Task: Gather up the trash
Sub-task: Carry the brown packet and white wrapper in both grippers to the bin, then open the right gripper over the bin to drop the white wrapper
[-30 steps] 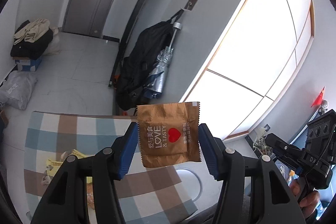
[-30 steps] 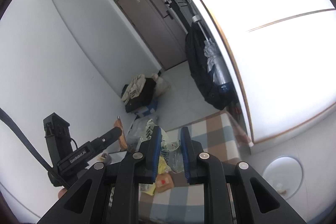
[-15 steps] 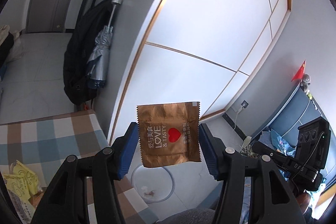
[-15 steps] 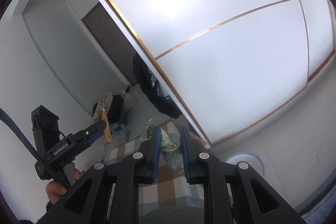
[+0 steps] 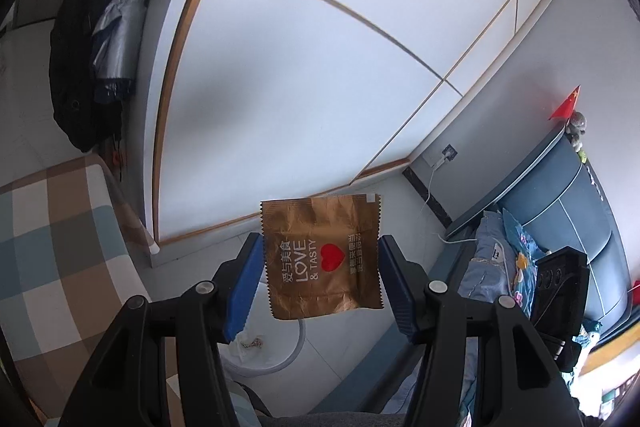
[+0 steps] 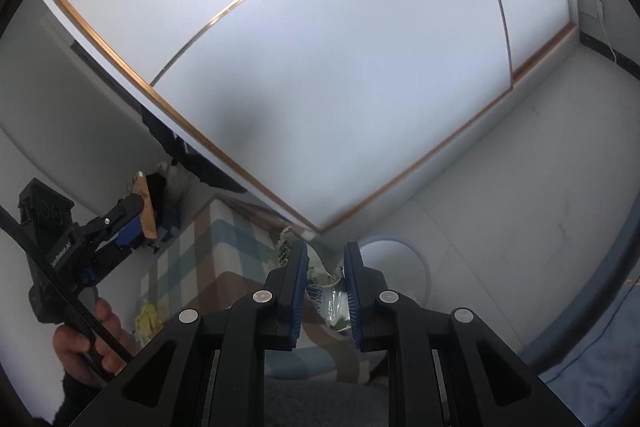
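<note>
The left gripper (image 5: 320, 279) holds a brown foil wrapper (image 5: 322, 259) by its two side edges, its blue pads pressed against the packet so that it stands flat and upright between the jaws, printed face toward the camera with "LOVE & TASTY" and a red heart readable; the wrapper is lifted clear of every surface; below the jaws, on the pale floor, sits a round white bin (image 5: 276, 351) with a scrap or two inside it; to the left of the jaws lies the checked cloth of the counter (image 5: 52, 247); beyond the jaws rises a white panelled wall (image 5: 320, 47) with thin wooden trim; far to the upper left hang a dark coat (image 5: 72, 67) and a folded grey umbrella (image 5: 120, 7); to the right stands a blue sofa (image 5: 568, 211).

The right gripper (image 6: 326, 287) has its jaws closed on a crumpled silvery wrapper (image 6: 328, 297) with a barcode showing, pinched between the blue pads; just beyond and to the right of these jaws is the same white bin (image 6: 416, 267); to the left, the checked counter (image 6: 192, 255) carries a yellow wrapper (image 6: 148, 315); farther left the person's left hand (image 6: 90, 343) holds the other gripper (image 6: 136, 223) with the brown packet (image 6: 145, 209) edge-on.
</note>
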